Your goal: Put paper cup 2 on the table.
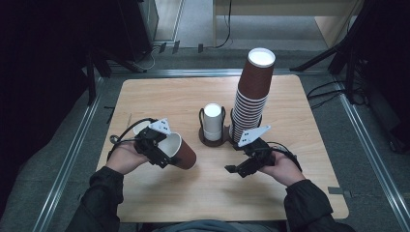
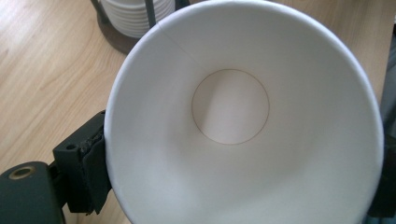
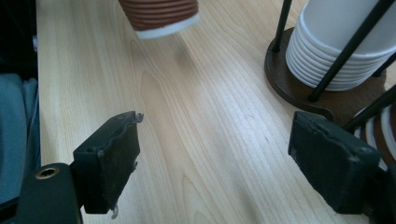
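Note:
A brown paper cup (image 1: 184, 154) with a white inside (image 2: 243, 116) lies tilted just above the table, its mouth toward my left gripper (image 1: 164, 151), which is shut on its rim. In the left gripper view, one black pad (image 2: 91, 172) presses on the cup's left edge. My right gripper (image 1: 237, 170) hovers open over the table in front of the holders, with nothing between its jaws (image 3: 229, 163). The held cup's ribbed brown bottom (image 3: 161, 16) shows at the top of the right gripper view.
A tall, leaning stack of brown cups (image 1: 251, 94) stands in a wire holder at the table's middle right. Beside it a second holder (image 1: 212, 137) carries a short stack of white cups (image 1: 212, 118) (image 3: 336, 46). The wooden table (image 1: 159, 96) has bare room on the left and in front.

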Demonstrator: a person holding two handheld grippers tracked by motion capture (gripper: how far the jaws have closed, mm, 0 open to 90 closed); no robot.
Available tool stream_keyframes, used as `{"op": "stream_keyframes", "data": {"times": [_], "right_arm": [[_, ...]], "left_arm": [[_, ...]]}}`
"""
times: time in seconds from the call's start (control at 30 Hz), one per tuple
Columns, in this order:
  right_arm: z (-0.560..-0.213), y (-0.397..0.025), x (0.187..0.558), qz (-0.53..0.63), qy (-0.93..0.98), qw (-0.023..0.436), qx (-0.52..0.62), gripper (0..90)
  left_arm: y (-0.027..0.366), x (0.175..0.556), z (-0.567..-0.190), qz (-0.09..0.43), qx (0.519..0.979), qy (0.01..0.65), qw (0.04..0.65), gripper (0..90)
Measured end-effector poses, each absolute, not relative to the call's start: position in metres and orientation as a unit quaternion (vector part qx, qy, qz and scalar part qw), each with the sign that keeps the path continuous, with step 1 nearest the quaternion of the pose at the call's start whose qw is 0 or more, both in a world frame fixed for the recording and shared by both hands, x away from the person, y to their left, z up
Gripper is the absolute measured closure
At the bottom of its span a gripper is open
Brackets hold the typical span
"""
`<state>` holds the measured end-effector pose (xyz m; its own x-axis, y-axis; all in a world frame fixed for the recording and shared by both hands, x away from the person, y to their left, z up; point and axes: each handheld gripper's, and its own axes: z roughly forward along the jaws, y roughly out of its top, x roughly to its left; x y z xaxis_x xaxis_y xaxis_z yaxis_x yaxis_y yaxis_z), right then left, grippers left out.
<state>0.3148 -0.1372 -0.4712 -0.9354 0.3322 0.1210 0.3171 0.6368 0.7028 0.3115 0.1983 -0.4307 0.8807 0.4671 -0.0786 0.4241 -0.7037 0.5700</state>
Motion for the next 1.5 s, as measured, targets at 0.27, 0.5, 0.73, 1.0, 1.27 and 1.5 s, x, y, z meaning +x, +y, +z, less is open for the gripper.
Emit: {"op": "stream_keyframes", "data": {"times": [0.27,0.5,0.73,1.0,1.27,1.5], "right_arm": [[-0.472,-0.144,0.318,0.379,0.906,0.011,0.190,16.8],[-0.473,-0.147,0.322,0.377,0.907,0.010,0.189,16.8],[-0.473,-0.145,0.325,0.374,0.909,0.005,0.185,16.8],[-0.474,-0.144,0.328,0.375,0.908,0.005,0.188,16.8],[-0.475,-0.144,0.328,0.371,0.911,0.006,0.183,16.8],[-0.475,-0.143,0.329,0.369,0.911,0.008,0.183,16.8]], "left_arm": [[0.211,0.307,-0.432,0.040,0.926,0.250,0.279,7.0],[0.227,0.305,-0.434,0.060,0.929,0.265,0.253,7.0],[0.246,0.303,-0.437,0.069,0.929,0.289,0.221,6.9],[0.264,0.303,-0.442,0.070,0.925,0.314,0.203,6.8],[0.280,0.303,-0.443,0.073,0.918,0.342,0.190,6.4],[0.287,0.306,-0.450,0.081,0.916,0.363,0.152,5.9]]}}
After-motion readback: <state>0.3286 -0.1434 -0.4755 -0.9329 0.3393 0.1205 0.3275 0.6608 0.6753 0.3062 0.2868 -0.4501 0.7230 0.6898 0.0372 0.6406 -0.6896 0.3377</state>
